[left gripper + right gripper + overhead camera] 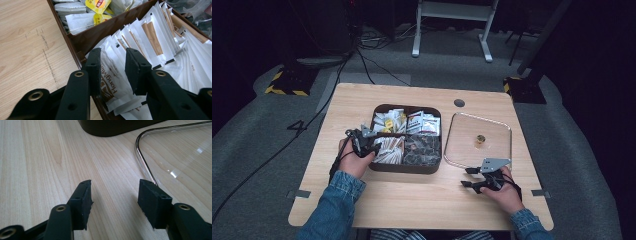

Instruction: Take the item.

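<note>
Nearest the person, the right gripper (472, 177) rests on the pale wooden table (412, 200) with its jaws apart and nothing between them, just beside the near edge of the clear square glass lid with a small brass knob (507, 150). Farther in, the left gripper (113, 65) reaches into the near left compartment of the dark brown divided box (404, 169), its jaws standing apart on either side of a white paper sachet with brown lettering (113, 77); whether the pads press on it cannot be told. Beyond the divider lie yellow-tagged white tea bags (97, 10).

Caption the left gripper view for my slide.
Left claw straddling a white sachet in the brown box.
</note>
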### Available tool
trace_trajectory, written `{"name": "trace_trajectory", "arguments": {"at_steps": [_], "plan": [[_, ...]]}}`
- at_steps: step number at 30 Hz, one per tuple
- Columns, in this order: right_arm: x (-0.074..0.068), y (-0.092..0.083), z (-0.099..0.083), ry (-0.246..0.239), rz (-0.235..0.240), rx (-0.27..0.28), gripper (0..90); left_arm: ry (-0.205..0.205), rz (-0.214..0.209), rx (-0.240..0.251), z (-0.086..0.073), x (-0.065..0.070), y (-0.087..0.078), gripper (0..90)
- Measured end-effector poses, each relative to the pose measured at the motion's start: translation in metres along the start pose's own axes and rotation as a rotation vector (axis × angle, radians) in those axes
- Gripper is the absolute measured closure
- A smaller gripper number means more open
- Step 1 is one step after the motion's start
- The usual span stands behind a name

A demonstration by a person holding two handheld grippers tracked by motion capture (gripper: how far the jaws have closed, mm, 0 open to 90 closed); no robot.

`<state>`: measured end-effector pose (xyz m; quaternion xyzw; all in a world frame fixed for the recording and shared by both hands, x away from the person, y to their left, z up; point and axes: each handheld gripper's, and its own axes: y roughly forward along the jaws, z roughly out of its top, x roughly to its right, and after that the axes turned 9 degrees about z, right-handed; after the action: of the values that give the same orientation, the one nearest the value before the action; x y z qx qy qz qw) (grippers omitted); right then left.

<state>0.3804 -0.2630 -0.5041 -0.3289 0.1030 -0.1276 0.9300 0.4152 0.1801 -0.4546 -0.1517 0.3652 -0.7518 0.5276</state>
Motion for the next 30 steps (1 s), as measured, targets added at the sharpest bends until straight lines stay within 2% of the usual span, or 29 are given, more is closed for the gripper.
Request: {"name": "trace_trajectory", "arguments": {"at_steps": [8, 10, 14, 19, 21, 25, 30], "plan": [[-0.0002, 0.0000, 0.0000, -0.002, -0.001, -0.001, 45.0, 0.023, 0.007, -0.007, -0.0002, -0.0006, 0.0015, 71.3], [-0.0001, 0.0000, 0.0000, -0.001, -0.001, -0.001, 45.1, 0.042, 0.016, -0.012, -0.0002, 0.0002, 0.0020, 72.1], [-0.0002, 0.0000, 0.0000, -0.001, -0.001, -0.001, 45.0, 0.047, 0.015, -0.018, 0.0001, 0.0010, 0.0034, 71.1], [-0.0002, 0.0000, 0.0000, -0.003, -0.002, -0.001, 45.0, 0.041, 0.005, -0.035, 0.0002, 0.0004, 0.0053, 72.5], [-0.0003, 0.0000, 0.0000, -0.004, -0.002, -0.001, 45.0, 0.036, -0.005, -0.050, -0.0003, -0.0009, 0.0064, 76.2], [-0.0003, 0.0000, 0.0000, -0.004, -0.002, -0.001, 45.0, 0.040, 0.004, -0.052, -0.0010, -0.0027, 0.0063, 83.6], [-0.0003, 0.0000, 0.0000, -0.004, -0.001, -0.001, 45.0, 0.013, -0.017, -0.049, -0.0022, -0.0059, 0.0051, 87.3]]}}
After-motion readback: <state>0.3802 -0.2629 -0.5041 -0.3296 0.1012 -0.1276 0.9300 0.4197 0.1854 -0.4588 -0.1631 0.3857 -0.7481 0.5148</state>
